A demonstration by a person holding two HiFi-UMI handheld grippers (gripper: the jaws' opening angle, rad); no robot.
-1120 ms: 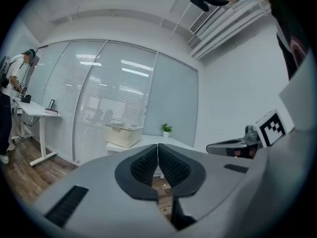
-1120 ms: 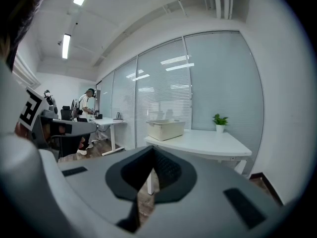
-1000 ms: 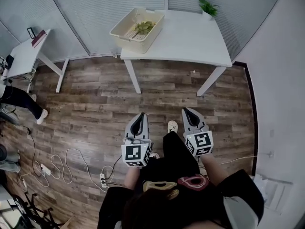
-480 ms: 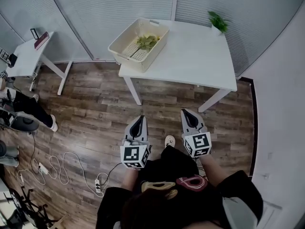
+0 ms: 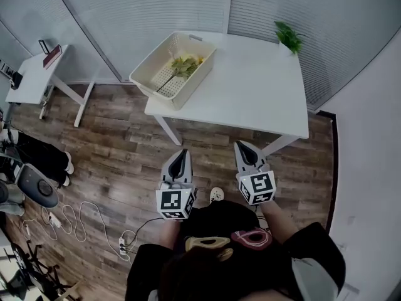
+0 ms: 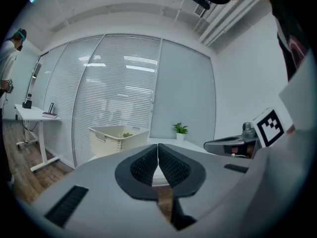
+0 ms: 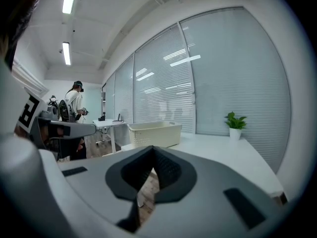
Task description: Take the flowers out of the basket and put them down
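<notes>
A cream plastic basket (image 5: pixel 156 64) stands on the left end of a white table (image 5: pixel 250 86), one corner past the table's edge. Green and yellow flowers (image 5: pixel 183 64) lie inside it. Both grippers hang over the wooden floor, short of the table's near edge. My left gripper (image 5: pixel 181 152) is shut and holds nothing. My right gripper (image 5: pixel 244 145) looks shut and empty as well. The left gripper view shows its pads (image 6: pixel 148 163) pressed together, with the basket (image 6: pixel 116 138) ahead. In the right gripper view the basket (image 7: pixel 153 133) lies ahead on the left.
A small potted plant (image 5: pixel 289 36) stands at the table's far right corner. A white side desk (image 5: pixel 34 74) is at the far left. A person's legs (image 5: pixel 37 155), a chair base (image 5: pixel 37 192) and floor cables (image 5: pixel 75 221) lie left. Blinds line the far wall.
Both grippers have moved forward toward the table together with the person. The table and basket now sit closer in the head view. The jaws stayed as they were.
</notes>
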